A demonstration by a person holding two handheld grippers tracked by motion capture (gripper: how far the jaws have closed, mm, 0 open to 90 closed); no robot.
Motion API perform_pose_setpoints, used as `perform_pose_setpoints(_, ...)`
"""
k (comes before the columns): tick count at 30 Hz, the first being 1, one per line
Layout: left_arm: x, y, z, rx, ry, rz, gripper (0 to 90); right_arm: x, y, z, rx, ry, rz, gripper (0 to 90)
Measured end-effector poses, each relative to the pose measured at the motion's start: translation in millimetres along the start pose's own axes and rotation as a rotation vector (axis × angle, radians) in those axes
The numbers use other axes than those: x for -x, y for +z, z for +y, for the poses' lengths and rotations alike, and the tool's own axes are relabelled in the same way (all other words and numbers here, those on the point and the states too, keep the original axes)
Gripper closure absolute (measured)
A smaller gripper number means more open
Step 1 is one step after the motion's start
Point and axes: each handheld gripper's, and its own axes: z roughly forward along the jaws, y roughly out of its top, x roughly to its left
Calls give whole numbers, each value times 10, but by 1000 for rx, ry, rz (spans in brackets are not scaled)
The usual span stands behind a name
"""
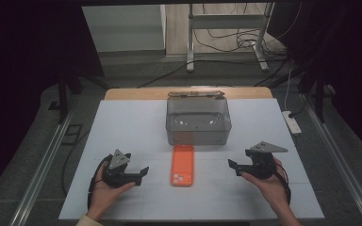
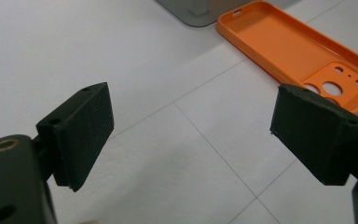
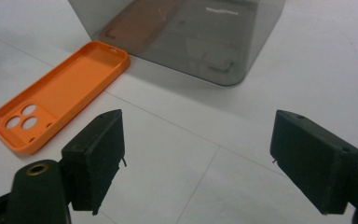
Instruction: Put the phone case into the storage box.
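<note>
My left claw (image 1: 144,170) hangs at the lower left of the high view, and my right claw (image 1: 232,165) at the lower right. Both stand released, jaws wide apart with only bare white tabletop (image 1: 122,127) between them.

The thing I am after is the orange, thin-walled phone case (image 1: 182,165), lying flat and open side up in the lower middle of the high view, between my two claws and apart from both. Its camera-cutout end points toward me; its far end sits just in front of the smoky grey translucent plastic box (image 1: 198,121), close to its near wall, though I cannot tell whether they touch. In the left gripper view the case (image 2: 298,51) lies at the upper right; in the right gripper view it (image 3: 60,95) runs along the left, with the box (image 3: 191,35) across the top.

I judge the case light and somewhat flexible, probably smooth enough to skate on the tabletop if nudged. Lying flat, it offers little height. The best hold looks like one raised long side wall, one pad inside the rim and one outside, near mid-length so it does not droop or twist. Squeezing across its full width might bow it.
</note>
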Motion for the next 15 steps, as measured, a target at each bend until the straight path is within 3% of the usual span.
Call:
perform_pose_setpoints(10, 44, 2, 6, 6, 22, 1, 132, -60, -5, 197, 9, 0, -27, 193)
perform_pose_setpoints(15, 37, 8, -2, 0, 15, 2, 132, -104, -10, 301, 35, 2, -12, 189)
